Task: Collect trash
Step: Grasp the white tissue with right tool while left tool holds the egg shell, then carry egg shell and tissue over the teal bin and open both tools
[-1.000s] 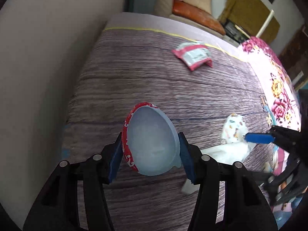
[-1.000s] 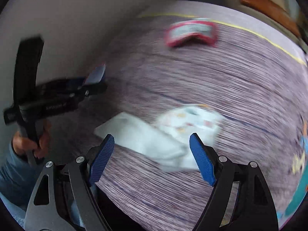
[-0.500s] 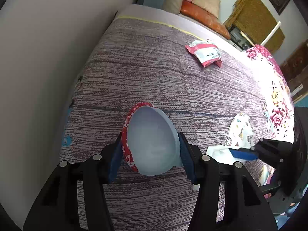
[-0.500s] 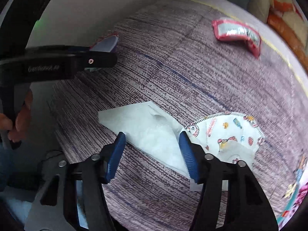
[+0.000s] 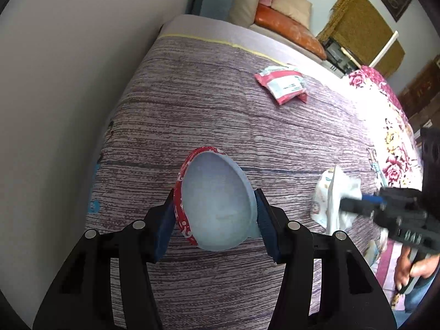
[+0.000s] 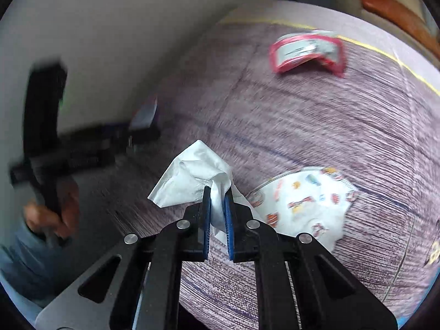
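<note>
Two grippers grip trash over the bed [image 5: 209, 110]: the left gripper [image 5: 214, 214] pinches a paper bowl [image 5: 217, 200]; the right gripper [image 6: 218, 214], jaws just closed, pinches a tissue [image 6: 189, 181]

white tissue [image 6: 189, 176], red-rimmed bowl [image 5: 217, 200]

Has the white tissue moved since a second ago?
Yes. The white tissue, earlier flat on the purple bedspread beside the printed paper cup, now stands bunched up off it; the right gripper has just closed on it.
</note>
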The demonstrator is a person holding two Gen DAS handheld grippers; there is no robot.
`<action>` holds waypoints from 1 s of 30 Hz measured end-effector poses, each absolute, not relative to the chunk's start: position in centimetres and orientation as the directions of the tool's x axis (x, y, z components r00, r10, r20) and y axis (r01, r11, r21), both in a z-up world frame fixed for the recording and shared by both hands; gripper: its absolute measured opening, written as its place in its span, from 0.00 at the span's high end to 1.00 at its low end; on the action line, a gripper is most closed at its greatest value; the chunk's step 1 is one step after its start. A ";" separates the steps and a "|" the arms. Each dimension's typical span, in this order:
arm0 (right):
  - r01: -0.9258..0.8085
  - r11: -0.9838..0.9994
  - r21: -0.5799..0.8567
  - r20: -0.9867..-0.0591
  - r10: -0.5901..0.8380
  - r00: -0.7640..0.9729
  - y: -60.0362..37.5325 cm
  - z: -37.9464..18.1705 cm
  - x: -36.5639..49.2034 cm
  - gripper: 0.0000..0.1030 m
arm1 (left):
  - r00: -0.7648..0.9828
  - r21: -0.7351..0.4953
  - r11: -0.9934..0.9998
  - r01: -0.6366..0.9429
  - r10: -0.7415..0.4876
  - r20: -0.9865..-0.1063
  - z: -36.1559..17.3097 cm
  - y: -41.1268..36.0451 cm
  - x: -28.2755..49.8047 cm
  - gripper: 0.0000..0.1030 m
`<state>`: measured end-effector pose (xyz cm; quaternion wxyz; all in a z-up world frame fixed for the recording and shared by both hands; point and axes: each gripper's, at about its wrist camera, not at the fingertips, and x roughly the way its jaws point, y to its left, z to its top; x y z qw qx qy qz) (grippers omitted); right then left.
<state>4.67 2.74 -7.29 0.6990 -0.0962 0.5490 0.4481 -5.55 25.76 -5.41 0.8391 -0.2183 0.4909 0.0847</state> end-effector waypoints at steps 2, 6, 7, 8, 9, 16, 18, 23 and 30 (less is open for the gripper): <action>-0.707 0.610 0.358 -0.845 0.535 0.033 1.1 -6.7 5.7 0.91 | 0.502 -0.279 0.898 -0.341 -0.077 -0.861 -5.3 25.0 -5.1 0.46; -0.667 0.645 0.372 -0.827 0.557 0.077 0.7 -5.5 7.5 0.91 | 0.492 -0.270 0.913 -0.305 -0.092 -0.866 -5.3 23.3 -4.0 0.46; -0.660 0.651 0.375 -0.824 0.560 0.085 0.3 -5.4 7.8 0.91 | 0.488 -0.267 0.919 -0.289 -0.099 -0.867 -5.2 22.5 -3.5 0.46; -0.636 0.668 0.386 -0.814 0.571 0.106 -1.1 -5.1 8.6 0.91 | 0.487 -0.265 0.923 -0.279 -0.102 -0.868 -5.2 22.0 -3.2 0.46; -0.630 0.672 0.388 -0.812 0.573 0.111 -0.5 -4.9 8.4 0.91 | 0.486 -0.262 0.927 -0.267 -0.106 -0.868 -5.1 21.4 -2.9 0.46; -0.524 0.738 0.425 -0.783 0.591 0.196 -5.8 -4.5 10.8 0.91 | 0.487 -0.249 0.954 -0.164 -0.141 -0.862 -4.3 16.2 0.5 0.46; -0.482 0.764 0.429 -0.777 0.584 0.235 -8.1 -4.3 11.1 0.91 | 0.481 -0.235 0.964 -0.128 -0.147 -0.864 -4.1 14.4 1.7 0.46; -0.402 0.807 0.433 -0.762 0.566 0.315 -12.4 -3.8 10.6 0.91 | 0.471 -0.192 0.981 -0.016 -0.162 -0.867 -3.5 8.8 4.7 0.46; -0.258 0.839 0.480 -0.719 0.544 0.432 -22.8 -3.9 11.2 0.91 | 0.460 -0.157 0.980 0.124 -0.197 -0.866 -3.1 0.7 8.4 0.46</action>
